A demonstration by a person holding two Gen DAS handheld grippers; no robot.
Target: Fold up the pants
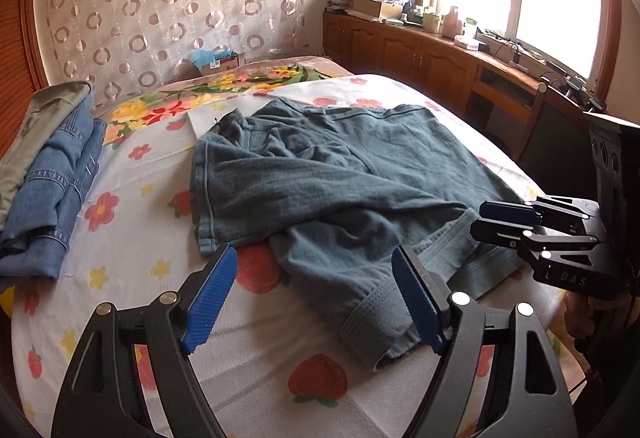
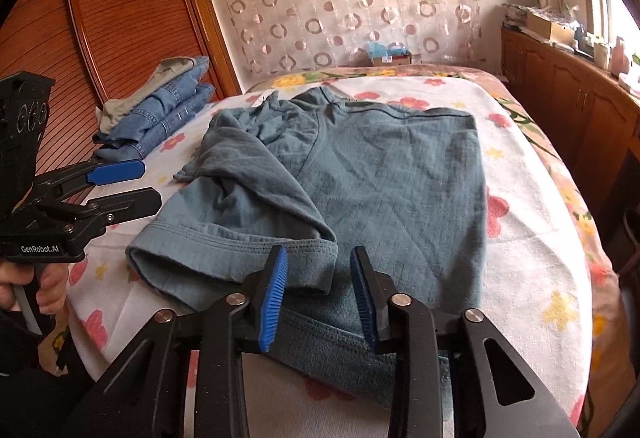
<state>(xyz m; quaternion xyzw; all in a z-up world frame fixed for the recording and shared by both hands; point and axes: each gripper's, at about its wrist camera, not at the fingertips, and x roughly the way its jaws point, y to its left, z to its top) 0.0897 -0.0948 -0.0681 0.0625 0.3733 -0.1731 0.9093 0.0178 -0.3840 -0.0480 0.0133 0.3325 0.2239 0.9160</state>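
Note:
Teal-grey pants (image 1: 320, 174) (image 2: 380, 174) lie spread on the flowered bed sheet (image 1: 132, 238), one leg folded diagonally across the other. My left gripper (image 1: 314, 298) is wide open, and the folded leg's hem (image 1: 376, 322) lies on the sheet between its blue pads (image 1: 212, 298) without touching them. My right gripper (image 2: 319, 294) is open with a narrow gap, its pads (image 2: 274, 298) either side of the hem corner (image 2: 320, 270) and not pressing it. Each gripper shows in the other's view: the right gripper (image 1: 480, 219) at the pants' right edge, the left gripper (image 2: 136, 185) at their left.
A stack of folded jeans (image 1: 52, 190) (image 2: 160, 110) sits at the bed's left side by a wooden wardrobe (image 2: 120, 18). Wooden cabinets (image 1: 420, 54) with clutter run under the window on the right. A cardboard box (image 2: 390, 56) stands at the head of the bed.

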